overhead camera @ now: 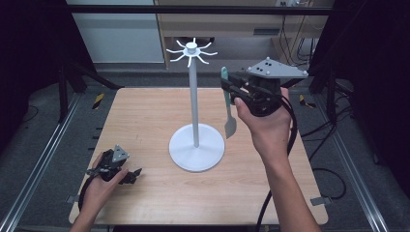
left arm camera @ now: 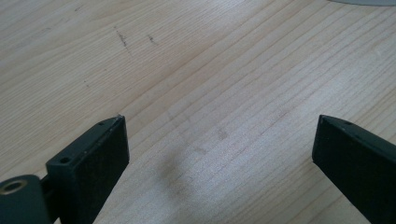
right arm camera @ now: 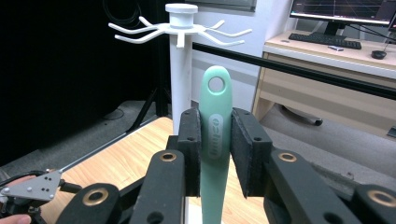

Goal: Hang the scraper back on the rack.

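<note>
A white hook stand [overhead camera: 194, 96] rises from a round base [overhead camera: 197, 147] at the table's middle, with curved hooks [overhead camera: 191, 52] around its top. My right gripper [overhead camera: 231, 86] is raised to the stand's right, shut on the green handle of a spatula [overhead camera: 227, 99] that hangs upright, grey blade [overhead camera: 230, 126] down. In the right gripper view the spatula's handle [right arm camera: 215, 135] sits between the pads, its hanging hole [right arm camera: 216, 84] uppermost, just in front of the stand's pole [right arm camera: 181, 79] and below the hooks [right arm camera: 180, 28]. My left gripper [overhead camera: 133, 175] rests open on the table [left arm camera: 196, 84] at the front left, nothing between its fingers [left arm camera: 100, 154].
The wooden table [overhead camera: 145, 121] has dark frame rails at both sides. A desk with a keyboard [right arm camera: 324, 39] and monitor stands beyond the far edge. The stand's base edge [left arm camera: 364, 2] lies just beyond the left gripper.
</note>
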Tool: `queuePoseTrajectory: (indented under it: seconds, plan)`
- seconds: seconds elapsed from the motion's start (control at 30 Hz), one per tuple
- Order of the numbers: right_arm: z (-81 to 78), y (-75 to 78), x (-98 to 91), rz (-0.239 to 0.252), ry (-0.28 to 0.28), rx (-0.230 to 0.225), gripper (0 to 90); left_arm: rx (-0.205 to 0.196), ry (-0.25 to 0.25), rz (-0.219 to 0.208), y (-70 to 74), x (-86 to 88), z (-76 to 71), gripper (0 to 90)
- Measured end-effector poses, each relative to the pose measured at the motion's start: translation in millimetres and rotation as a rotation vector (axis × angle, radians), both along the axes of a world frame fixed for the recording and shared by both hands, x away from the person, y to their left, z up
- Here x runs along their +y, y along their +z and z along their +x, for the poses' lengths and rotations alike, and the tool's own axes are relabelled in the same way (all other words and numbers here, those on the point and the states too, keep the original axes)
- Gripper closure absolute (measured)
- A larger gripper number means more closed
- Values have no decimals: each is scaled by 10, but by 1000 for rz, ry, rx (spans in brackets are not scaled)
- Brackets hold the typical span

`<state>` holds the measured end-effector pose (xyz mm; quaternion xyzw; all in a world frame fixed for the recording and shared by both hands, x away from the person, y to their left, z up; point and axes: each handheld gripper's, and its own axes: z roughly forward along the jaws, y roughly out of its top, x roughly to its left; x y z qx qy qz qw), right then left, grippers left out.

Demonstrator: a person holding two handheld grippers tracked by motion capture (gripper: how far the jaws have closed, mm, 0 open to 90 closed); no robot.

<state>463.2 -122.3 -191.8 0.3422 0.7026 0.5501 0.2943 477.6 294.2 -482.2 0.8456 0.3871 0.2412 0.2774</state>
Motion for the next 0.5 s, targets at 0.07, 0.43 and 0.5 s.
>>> queuePoseTrajectory:
  seconds: [0.07,0.43,0.5]
  plan:
    - [2,12,20,3,5,-3,745,0,-1,0,0,0,0,35]
    - [18,68,124,6,25,-12,745,0,-1,-2,-1,2,1,35]
    - [26,76,145,3,31,-9,745,-1,-1,-3,0,3,1,36]
